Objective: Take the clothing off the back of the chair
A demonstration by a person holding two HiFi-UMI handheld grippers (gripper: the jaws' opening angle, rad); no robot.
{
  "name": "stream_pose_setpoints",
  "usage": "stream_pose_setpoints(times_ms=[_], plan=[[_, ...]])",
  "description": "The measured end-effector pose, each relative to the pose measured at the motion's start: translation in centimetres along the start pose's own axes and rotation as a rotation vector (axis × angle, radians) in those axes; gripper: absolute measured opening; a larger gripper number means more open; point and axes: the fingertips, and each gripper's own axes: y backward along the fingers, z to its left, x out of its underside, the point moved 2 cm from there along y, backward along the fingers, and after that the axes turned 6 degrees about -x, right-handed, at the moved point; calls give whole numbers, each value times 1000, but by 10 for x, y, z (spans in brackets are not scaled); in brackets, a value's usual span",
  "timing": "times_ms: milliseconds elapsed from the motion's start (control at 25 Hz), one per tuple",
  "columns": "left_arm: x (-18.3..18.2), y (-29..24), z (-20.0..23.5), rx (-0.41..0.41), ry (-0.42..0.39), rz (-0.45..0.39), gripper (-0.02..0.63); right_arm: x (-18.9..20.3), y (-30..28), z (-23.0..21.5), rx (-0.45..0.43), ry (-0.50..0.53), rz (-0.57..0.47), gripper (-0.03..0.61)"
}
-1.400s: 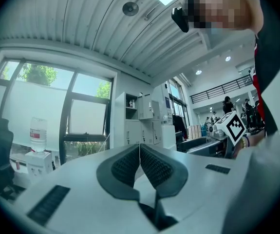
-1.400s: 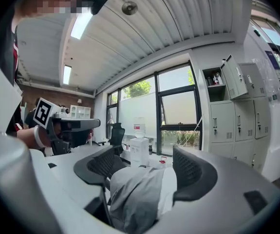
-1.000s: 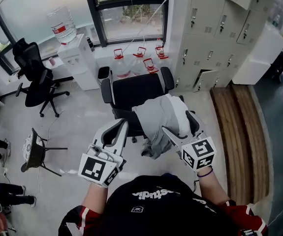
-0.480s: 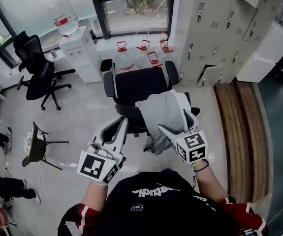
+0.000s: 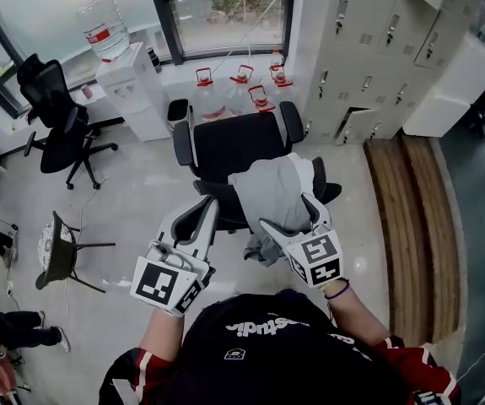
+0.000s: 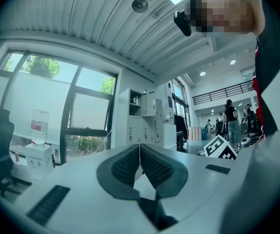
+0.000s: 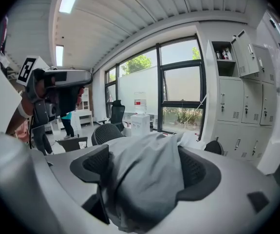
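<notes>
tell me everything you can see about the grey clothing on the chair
The grey garment is soft, plain, light grey fabric, crumpled and folded, draped over the backrest of the black office chair. A bunch of it hangs down behind the backrest, and a paler part lies toward the seat. The right tool is closed on a thick fold of it, which fills the gap between the jaws in the right gripper view. No print or fastening shows.

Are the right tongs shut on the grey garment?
Shut: the grey fabric garment fills the gap between the right tongs, bunched against both sides.
</notes>
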Motion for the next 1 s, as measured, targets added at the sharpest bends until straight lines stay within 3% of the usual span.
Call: stream_pose_setpoints(times_ms=[200,520,800,1000], plan=[[-2,-1,5,13,2,-7,25,-3,-2,13,-31,-6,7,320],[-5,6,7,10,1,-11,25,-5,-4,22,-62,-7,26,149],[-10,15,4,-2,0,-9,25,-10,0,21,-53,19,-2,68],[-11,23,0,-10,4,-12,25,-13,8,19,-51,16,-24,55]])
